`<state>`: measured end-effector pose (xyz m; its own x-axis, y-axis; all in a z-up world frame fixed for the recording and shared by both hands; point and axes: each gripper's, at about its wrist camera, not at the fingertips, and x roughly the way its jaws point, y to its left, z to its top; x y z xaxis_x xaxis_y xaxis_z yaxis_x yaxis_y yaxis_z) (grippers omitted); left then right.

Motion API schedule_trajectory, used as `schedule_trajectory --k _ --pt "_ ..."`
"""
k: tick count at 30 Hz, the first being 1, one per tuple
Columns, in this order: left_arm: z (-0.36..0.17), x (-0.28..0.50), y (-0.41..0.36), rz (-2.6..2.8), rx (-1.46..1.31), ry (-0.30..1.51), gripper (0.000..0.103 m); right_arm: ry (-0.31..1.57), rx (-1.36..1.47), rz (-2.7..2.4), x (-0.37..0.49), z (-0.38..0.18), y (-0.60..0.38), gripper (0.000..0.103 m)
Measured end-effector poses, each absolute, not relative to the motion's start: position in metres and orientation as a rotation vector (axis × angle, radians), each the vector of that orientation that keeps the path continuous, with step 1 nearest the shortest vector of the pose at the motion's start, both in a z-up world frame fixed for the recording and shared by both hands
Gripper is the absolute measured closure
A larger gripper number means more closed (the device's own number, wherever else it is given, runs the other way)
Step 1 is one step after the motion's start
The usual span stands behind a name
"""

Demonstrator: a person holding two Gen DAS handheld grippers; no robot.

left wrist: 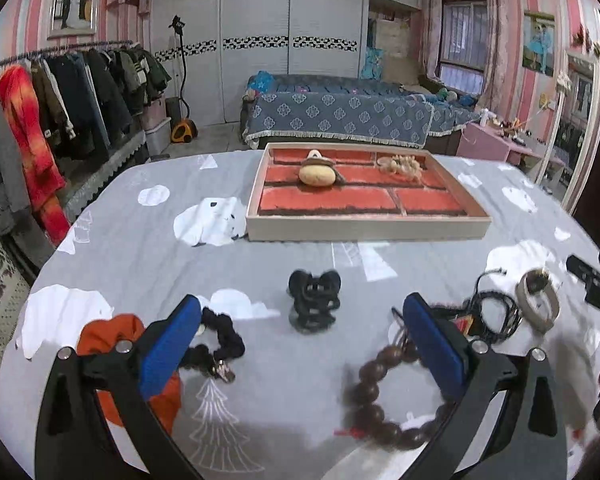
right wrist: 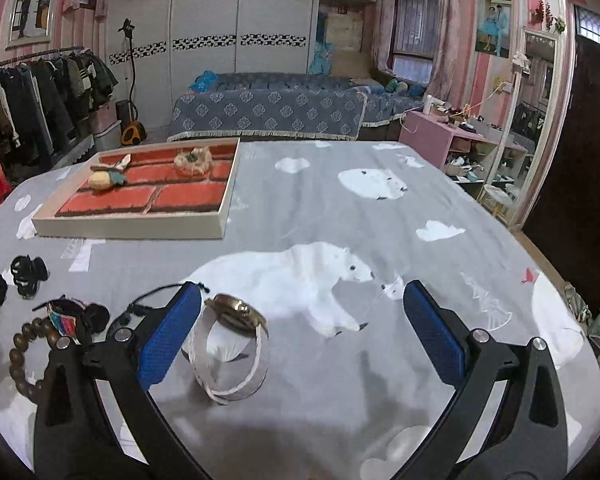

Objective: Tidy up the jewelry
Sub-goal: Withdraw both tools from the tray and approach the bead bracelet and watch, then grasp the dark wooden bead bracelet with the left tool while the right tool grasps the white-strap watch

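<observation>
A tray [left wrist: 364,229] [right wrist: 132,227] with a red brick-pattern lining sits on the grey cloth, holding a yellow plush clip [left wrist: 317,174] [right wrist: 102,178] and a pale flower clip [left wrist: 402,166] [right wrist: 192,160]. My left gripper [left wrist: 302,320] is open above the cloth; a black claw clip [left wrist: 314,298] [right wrist: 28,274] lies between its fingers, farther ahead. A brown bead bracelet [left wrist: 374,396] [right wrist: 20,356] rests by its right finger, a black scrunchie [left wrist: 220,340] by its left. My right gripper [right wrist: 302,320] is open; a white-strapped watch [right wrist: 232,354] [left wrist: 538,300] stands just inside its left finger.
An orange scrunchie [left wrist: 112,332] lies under the left gripper's left finger. Black cords with a coloured charm [left wrist: 488,316] [right wrist: 66,318] lie between bracelet and watch. The right gripper's body [left wrist: 592,280] shows at the right edge. A clothes rack stands left, a bed behind.
</observation>
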<state>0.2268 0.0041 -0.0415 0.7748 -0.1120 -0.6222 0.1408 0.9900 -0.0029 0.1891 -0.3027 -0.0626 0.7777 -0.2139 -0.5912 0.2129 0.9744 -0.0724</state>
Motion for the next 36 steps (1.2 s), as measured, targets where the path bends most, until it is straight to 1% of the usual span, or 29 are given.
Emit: schedule_trajectory --k 8,15,25,27,28,30,32,33,35,36 --pt "-0.064 0.221 -0.002 -0.165 0.047 0.725 0.004 0.631 -0.017 -0.202 0.181 -0.070 -0.296 0.004" --pt "-0.076 0.220 -0.008 -0.177 0.049 0.750 0.004 0.677 0.029 -0.182 0.177 -0.088 -0.298 0.005" --pt "-0.089 0.221 -0.018 -0.238 0.061 0.800 0.005 0.709 0.036 -0.174 0.183 -0.095 -0.300 0.005" --pt "-0.090 0.220 -0.021 -0.243 0.068 0.803 0.005 0.721 0.052 -0.180 0.185 -0.096 -0.304 0.011" --pt "-0.091 0.221 -0.022 -0.246 0.071 0.805 0.006 0.726 0.057 -0.178 0.186 -0.097 -0.305 0.016" --pt "-0.093 0.222 -0.023 -0.253 0.074 0.815 0.010 0.745 0.058 -0.176 0.189 -0.099 -0.305 0.020" --pt "-0.096 0.224 -0.023 -0.259 0.072 0.833 0.019 0.761 0.047 -0.167 0.192 -0.101 -0.303 0.026" --pt "-0.097 0.226 -0.023 -0.261 0.071 0.843 0.020 0.768 0.041 -0.163 0.193 -0.102 -0.302 0.027" --pt "-0.100 0.228 -0.023 -0.265 0.067 0.861 0.024 0.785 0.031 -0.155 0.198 -0.103 -0.300 0.034" --pt "-0.101 0.229 -0.023 -0.268 0.063 0.866 0.026 0.792 0.029 -0.152 0.200 -0.104 -0.300 0.036"
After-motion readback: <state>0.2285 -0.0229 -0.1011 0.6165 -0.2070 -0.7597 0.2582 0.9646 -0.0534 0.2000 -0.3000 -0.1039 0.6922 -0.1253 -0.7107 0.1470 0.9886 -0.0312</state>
